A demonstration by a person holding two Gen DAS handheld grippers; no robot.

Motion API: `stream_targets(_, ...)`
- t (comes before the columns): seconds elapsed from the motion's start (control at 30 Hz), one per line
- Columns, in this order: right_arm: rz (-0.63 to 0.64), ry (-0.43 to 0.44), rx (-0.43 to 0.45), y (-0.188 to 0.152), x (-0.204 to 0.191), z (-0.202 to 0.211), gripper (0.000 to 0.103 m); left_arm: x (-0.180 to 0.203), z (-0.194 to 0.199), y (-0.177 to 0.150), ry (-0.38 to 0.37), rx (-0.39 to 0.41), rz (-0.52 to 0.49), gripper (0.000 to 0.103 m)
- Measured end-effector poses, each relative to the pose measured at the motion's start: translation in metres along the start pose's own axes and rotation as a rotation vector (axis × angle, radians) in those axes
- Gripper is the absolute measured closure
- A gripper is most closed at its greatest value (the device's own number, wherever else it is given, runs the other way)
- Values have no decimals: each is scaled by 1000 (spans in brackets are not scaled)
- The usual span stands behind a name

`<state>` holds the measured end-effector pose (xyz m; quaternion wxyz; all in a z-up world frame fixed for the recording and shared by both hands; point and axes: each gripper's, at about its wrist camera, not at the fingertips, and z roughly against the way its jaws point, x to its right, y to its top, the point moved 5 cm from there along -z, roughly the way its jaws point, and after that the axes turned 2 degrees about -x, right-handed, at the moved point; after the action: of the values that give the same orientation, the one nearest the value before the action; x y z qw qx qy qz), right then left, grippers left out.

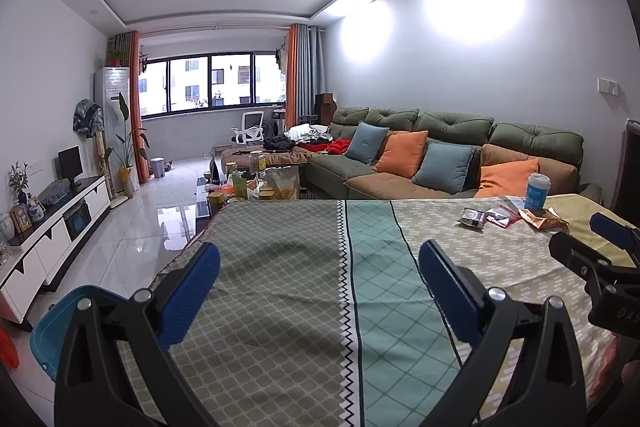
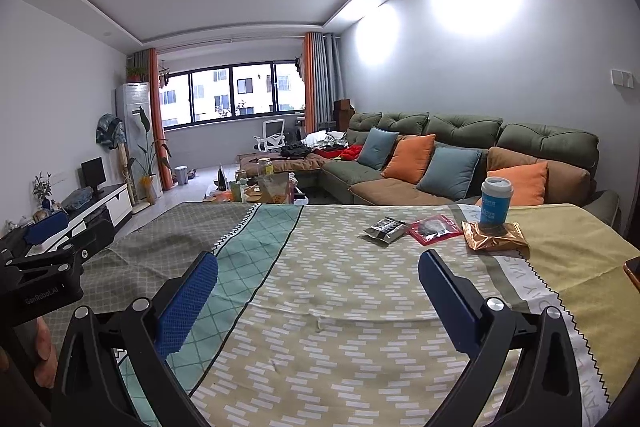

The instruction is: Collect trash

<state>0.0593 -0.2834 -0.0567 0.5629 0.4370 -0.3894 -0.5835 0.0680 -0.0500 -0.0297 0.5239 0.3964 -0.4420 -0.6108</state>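
Right tool: the black two-finger right tool with blue pads (image 2: 318, 301) is spread wide with nothing between its jaws, hovering over the near part of the worktop covered in a patterned green-and-yellow cloth (image 2: 344, 307).
Left tool: the matching black-and-blue left tool (image 1: 320, 301) is also spread wide and empty, over the cloth's left half.
Trash: a crumpled silver-and-black foil wrapper (image 2: 383, 230), a red-edged clear plastic pouch (image 2: 434, 229) and a copper-gold foil bag (image 2: 494, 241) lie in a row near the far right edge.
Cup: a white-and-blue paper cup with a lid (image 2: 495, 201) appears to stand on the gold bag's far edge.
Bin: a teal plastic tub (image 1: 60, 327) sits off the near left corner.
Risk, cup: pulling the gold bag first would likely tip the cup.
Risk, wrappers: flat foil may slide from the pads, or the pads may pinch the loose cloth and drag everything.
Risk, carry: the bin is well apart from the trash, so a weak grip could drop a piece.
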Motion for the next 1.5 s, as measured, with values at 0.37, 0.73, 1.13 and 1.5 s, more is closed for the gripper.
stream_targets(0.37, 2, -6, 4, 3, -3, 4, 3, -1, 1, 2, 6, 7, 7, 3)
stream_targets(0.73, 1, -4, 11, 4, -4, 6, 3, -4, 1, 3, 16, 12, 11, 3)
stream_targets(1.13, 1, -4, 11, 4, -5, 6, 3, -6, 1, 2, 19, 15, 13, 3)
stream_targets(1.5, 1, -5, 11, 4, -5, 6, 3, -6, 2, 2, 23, 20, 15, 3)
